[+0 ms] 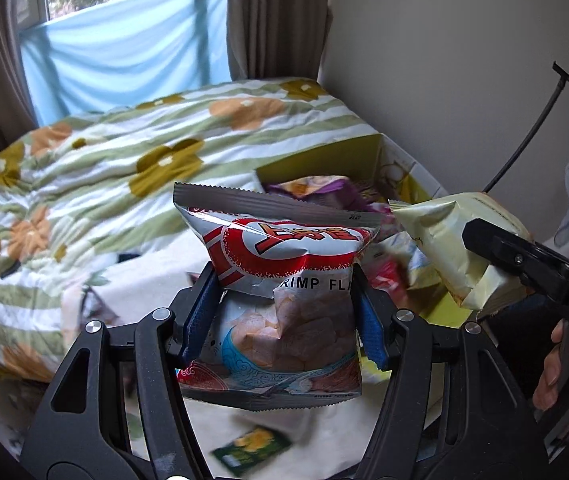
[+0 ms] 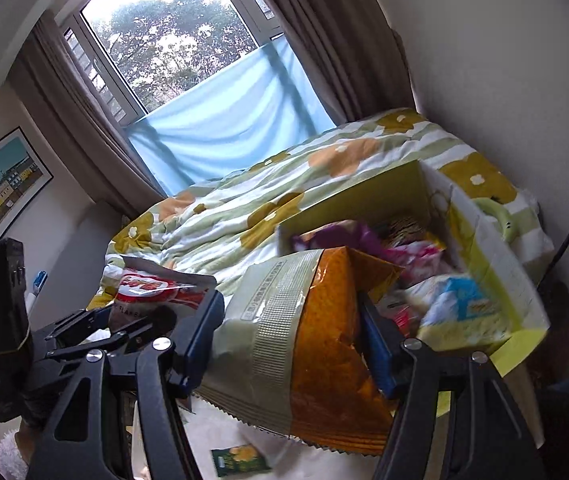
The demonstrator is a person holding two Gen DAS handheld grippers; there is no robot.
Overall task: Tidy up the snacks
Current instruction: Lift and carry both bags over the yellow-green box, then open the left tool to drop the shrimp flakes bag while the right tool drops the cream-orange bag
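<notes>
Floral bedding (image 1: 96,168) covers the bed below a curtained window, a yellow box (image 2: 484,264) of snacks resting on it. Left gripper (image 1: 284,312) has its jaws clamped on a red shrimp-flavour bag (image 1: 284,280) raised above the bed; right gripper (image 2: 288,344) pinches an orange-and-cream bag (image 2: 316,344) just beside the box.

I get soft daylight from the window (image 2: 172,52), which blows out white. Fisheye bends my edges into dark corners, and the small green packet (image 1: 250,450) below smears with motion blur.
</notes>
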